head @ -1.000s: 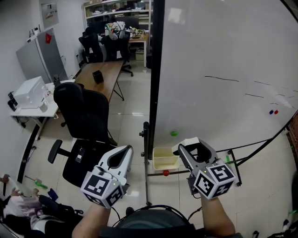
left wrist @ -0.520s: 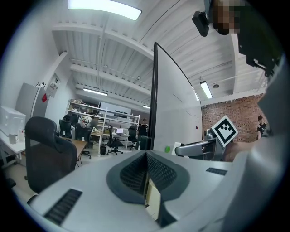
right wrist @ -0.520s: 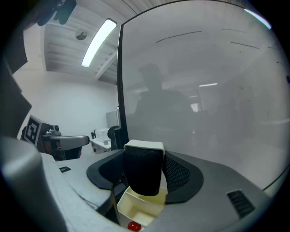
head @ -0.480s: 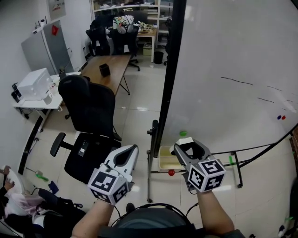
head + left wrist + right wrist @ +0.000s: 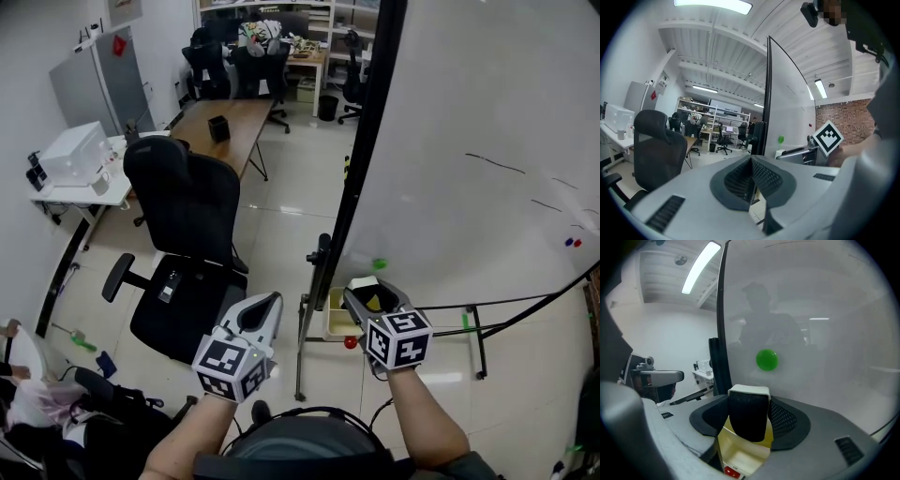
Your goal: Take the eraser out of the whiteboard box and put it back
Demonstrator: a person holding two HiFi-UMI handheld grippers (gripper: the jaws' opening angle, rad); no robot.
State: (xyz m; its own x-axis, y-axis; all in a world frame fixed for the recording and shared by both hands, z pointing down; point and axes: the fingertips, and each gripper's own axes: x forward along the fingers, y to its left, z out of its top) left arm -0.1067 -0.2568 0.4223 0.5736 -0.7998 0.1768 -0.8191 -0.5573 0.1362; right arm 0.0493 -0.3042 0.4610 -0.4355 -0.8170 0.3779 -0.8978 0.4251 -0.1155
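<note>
**Eraser pinched over the box, ready to go back in**

Nearest the person, at seven o'clock in the head view, the left gripper (image 5: 270, 302) has its fingers pressed together with nothing between them. It plays no part in this step.

At five o'clock, the right gripper (image 5: 369, 294) has its fingers pinching the eraser (image 5: 748, 416) across its black felt body, with the white back facing the board.

The step in hand looks like the return. It should go best if the eraser is kept square to the opening, lowered until the walls surround it, and only then released.

The box (image 5: 740, 456) lies at six o'clock of the eraser, just below the fingers. Its pale yellow mouth is open, and the eraser appears clear of its rim.

Farther off, a green magnet (image 5: 767, 359) sits at twelve o'clock on the whiteboard (image 5: 825, 333).
</note>
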